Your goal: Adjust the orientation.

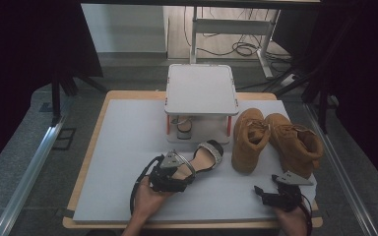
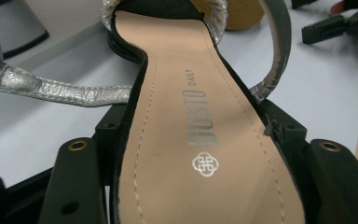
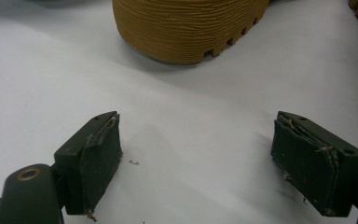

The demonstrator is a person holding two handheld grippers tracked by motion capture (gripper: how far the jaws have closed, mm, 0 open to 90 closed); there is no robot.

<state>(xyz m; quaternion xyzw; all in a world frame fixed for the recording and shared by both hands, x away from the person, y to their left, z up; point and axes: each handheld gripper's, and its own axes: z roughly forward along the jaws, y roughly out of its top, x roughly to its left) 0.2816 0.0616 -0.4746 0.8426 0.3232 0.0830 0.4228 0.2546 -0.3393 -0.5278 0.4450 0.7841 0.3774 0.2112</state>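
So the sandal (image 1: 204, 156) is lying on the surface (image 1: 128, 147) just in front of the little white stand (image 1: 202, 91), and the left tongs (image 1: 173, 173) are clamped on its heel end, one jaw on each side of the tan insole. Just right of the sandal sit two tan boots (image 1: 275, 140). The right tongs (image 1: 268, 195) are in front of the boots, jaws spread wide with nothing between them.
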